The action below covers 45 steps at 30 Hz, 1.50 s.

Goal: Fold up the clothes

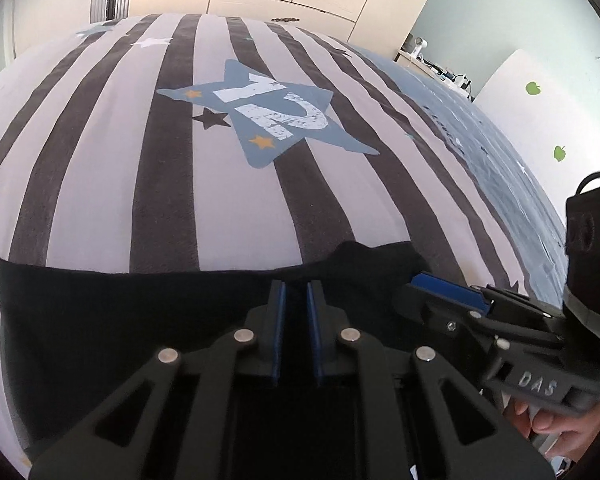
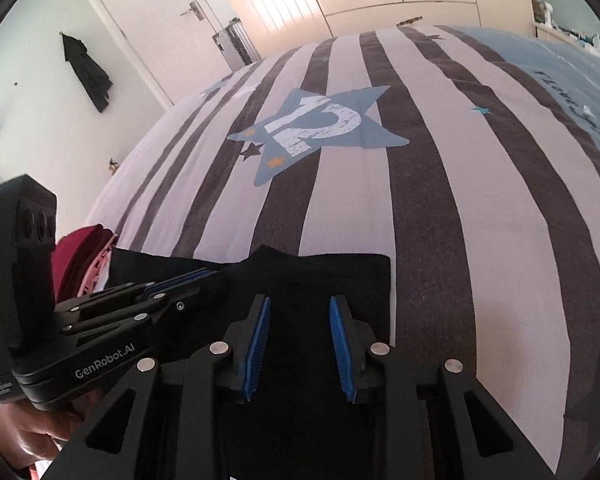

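A black garment [image 1: 120,320] [image 2: 360,288] lies flat on the near part of a bed, and its far edge has a small raised bump [image 1: 356,248]. My left gripper [image 1: 296,290] points down onto it. Its blue pads stand almost together with dark cloth in the narrow slot. In the right wrist view the left gripper [image 2: 206,274] shows from the side, fingers pressed together at the cloth. My right gripper [image 2: 300,302] hovers over the garment's right half, its blue pads well apart and gripping nothing. The right gripper [image 1: 418,282] sits just to the right in the left wrist view.
The bed cover [image 1: 220,200] [image 2: 440,220] has grey and white stripes and a blue star with a number [image 1: 276,116]. Red and pink clothes [image 2: 80,256] are piled at the bed's left edge. A person's hand [image 1: 560,436] holds each handle. A door [image 2: 148,20] and wardrobes stand behind.
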### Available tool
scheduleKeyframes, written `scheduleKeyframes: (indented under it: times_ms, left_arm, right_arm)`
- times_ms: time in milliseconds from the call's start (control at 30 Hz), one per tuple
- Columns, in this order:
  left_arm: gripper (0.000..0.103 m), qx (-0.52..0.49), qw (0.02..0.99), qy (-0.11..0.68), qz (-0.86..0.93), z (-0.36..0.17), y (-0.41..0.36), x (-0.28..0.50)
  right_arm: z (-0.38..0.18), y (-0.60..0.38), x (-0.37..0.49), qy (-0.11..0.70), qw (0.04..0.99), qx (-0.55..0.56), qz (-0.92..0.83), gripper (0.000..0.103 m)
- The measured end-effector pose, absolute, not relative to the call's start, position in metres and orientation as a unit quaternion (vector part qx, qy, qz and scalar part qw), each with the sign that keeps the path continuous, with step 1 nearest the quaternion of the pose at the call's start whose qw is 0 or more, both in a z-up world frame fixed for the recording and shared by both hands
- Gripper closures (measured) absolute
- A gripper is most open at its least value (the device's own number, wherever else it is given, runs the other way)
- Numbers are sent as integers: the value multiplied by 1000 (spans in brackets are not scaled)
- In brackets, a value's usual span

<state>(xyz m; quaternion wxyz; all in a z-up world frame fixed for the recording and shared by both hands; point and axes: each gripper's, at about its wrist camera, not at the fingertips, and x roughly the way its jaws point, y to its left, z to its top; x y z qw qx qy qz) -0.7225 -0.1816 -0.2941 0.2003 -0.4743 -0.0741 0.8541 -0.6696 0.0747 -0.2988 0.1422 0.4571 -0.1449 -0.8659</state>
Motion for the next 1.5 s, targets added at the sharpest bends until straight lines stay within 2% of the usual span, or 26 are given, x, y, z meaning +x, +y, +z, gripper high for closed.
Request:
scheduleKeyframes:
  times_ms: [67, 100, 200, 267, 500, 533, 700, 800, 1033, 1133, 1300, 1500]
  left_arm:
    - [92, -472, 197, -78, 856, -290, -186, -716]
    - [92, -469, 190, -79, 859, -285, -193, -712]
    - [91, -456, 165, -69, 872, -277, -222, -700]
    - [91, -449, 150, -59, 879, -269, -240, -686]
    - [91, -462, 148, -42, 874, -260, -267, -601]
    - [88, -465, 150, -38, 872, -263, -265, -591]
    - [88, -501, 137, -45, 853, -291, -268, -557]
    - [88, -490, 122, -20, 863, -288, -271, -531]
    - [87, -503, 87, -25, 860, -277, -277, -473]
    - [87, -487, 89, -37, 868, -262, -266, -458]
    - [87, -501, 77, -43, 861, -272, -253, -441]
    - [87, -528, 53, -62, 845, -304, -258, -403]
  right_arm:
    - [-300, 84, -667, -163, 144, 460, -861, 87]
    - [-300, 89, -665, -171, 144, 462, -858, 87]
    - [-295, 95, -653, -154, 143, 464, -860, 87]
    - [-288, 94, -638, -130, 143, 461, -866, 82]
    - [-258, 69, -559, -100, 178, 436, -876, 82]
    - [-255, 63, -546, -96, 185, 434, -876, 82]
    - [-273, 38, -489, -70, 192, 461, -864, 82]
    - [-291, 34, -455, -70, 180, 482, -855, 82]
    - [-286, 36, -393, -70, 162, 485, -856, 82]
    - [-273, 34, -385, -74, 163, 481, -858, 80]
    - [-261, 18, -389, -68, 192, 457, -866, 80]
    - [-287, 7, -375, -62, 199, 480, -852, 80]
